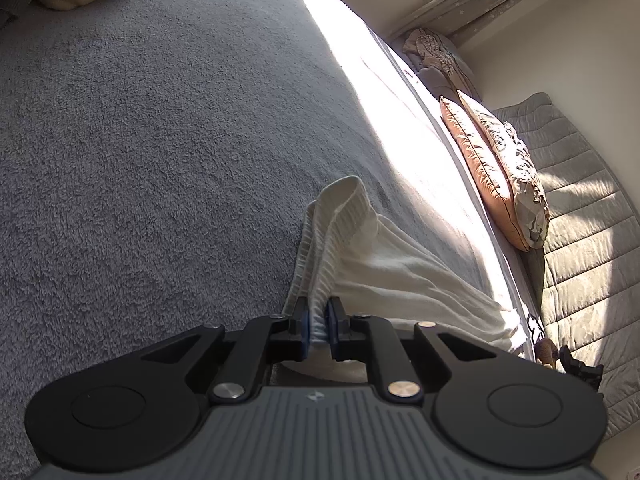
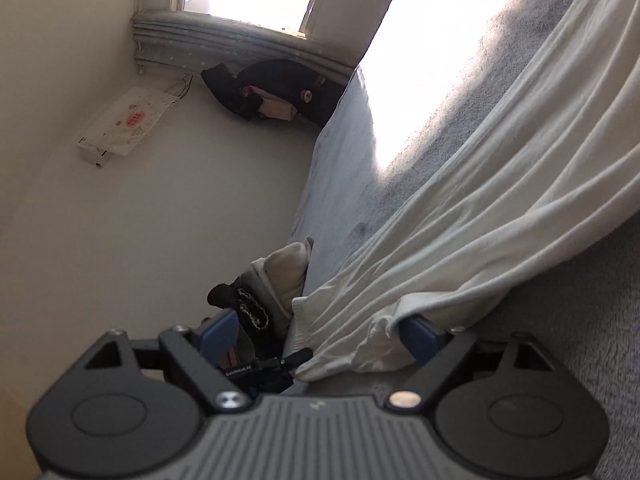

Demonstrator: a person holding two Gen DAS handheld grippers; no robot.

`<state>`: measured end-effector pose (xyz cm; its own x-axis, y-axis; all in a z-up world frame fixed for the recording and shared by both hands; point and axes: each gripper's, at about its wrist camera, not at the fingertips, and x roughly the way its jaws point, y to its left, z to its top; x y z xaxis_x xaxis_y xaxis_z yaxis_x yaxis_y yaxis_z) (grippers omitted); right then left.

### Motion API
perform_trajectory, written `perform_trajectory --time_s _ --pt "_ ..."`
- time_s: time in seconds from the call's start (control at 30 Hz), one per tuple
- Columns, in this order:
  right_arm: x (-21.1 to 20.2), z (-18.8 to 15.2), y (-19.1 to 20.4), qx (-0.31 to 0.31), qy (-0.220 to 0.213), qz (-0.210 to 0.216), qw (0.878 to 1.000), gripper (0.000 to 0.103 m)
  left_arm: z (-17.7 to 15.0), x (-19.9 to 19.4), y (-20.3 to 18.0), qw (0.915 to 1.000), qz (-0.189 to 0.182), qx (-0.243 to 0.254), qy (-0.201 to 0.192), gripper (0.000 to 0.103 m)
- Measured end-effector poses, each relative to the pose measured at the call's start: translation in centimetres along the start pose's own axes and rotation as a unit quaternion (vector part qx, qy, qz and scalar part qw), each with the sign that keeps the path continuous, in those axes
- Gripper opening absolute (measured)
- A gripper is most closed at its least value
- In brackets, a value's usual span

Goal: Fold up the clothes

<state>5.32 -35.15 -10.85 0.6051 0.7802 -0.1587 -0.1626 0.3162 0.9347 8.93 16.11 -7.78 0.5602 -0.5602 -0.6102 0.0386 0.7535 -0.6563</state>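
Between the blue pads of our left gripper (image 1: 319, 326) sits the ribbed hem of the white garment (image 1: 384, 264); the fingers are nearly closed and pinch that band firmly, with a loop of it standing up just beyond the tips. From there the cloth runs away to the right of the left wrist view, draped in long creases over the grey bed (image 1: 160, 140) toward its sunlit edge.

Our right gripper (image 2: 322, 338) has its fingers spread as wide as they go and grips nothing. A bunched corner of the same garment lies between them, draped against the right-hand pad (image 2: 420, 334) and well clear of the left-hand one, so nothing is clamped. From that corner the creases sweep up and to the right across the bed, which gives us the garment's long axis: it stretches from one gripper toward the other.

We judge that the coming move turns on this corner. It lies off-centre in the open gap, toward the right-hand finger, so the right hand is the one placed to take it while the left keeps the hem anchored.
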Motion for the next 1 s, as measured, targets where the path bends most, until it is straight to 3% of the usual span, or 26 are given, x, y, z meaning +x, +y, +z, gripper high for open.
perform_trajectory --time_s 0.1,0.37,0.57,0.83,0.97,1.0 --pt "1.2 0.5 -0.1 0.012 0.025 -0.068 0.997 0.086 0.0 0.0 0.0 1.0000 0.000 -0.001 0.000 0.012" --pt "5.0 1.1 1.3 -0.015 0.063 -0.116 0.991 0.091 0.0 0.0 0.1 1.0000 0.000 -0.002 0.000 0.012" --pt "6.8 -0.7 2.3 -0.015 0.124 -0.066 0.990 0.093 0.1 0.1 0.2 1.0000 0.000 -0.005 0.000 0.012" --pt "2.8 -3.1 1.1 0.010 0.089 -0.016 0.996 0.092 0.2 -0.1 0.4 0.9999 0.004 -0.010 -0.004 0.013" --pt "3.0 -3.9 1.4 -0.018 0.073 -0.048 0.996 0.079 0.1 -0.1 0.4 0.9999 0.006 -0.008 -0.005 0.013" --pt "3.2 -4.1 1.7 -0.033 0.075 -0.062 0.995 0.067 0.1 -0.1 0.3 0.9999 0.006 -0.007 -0.005 0.013"
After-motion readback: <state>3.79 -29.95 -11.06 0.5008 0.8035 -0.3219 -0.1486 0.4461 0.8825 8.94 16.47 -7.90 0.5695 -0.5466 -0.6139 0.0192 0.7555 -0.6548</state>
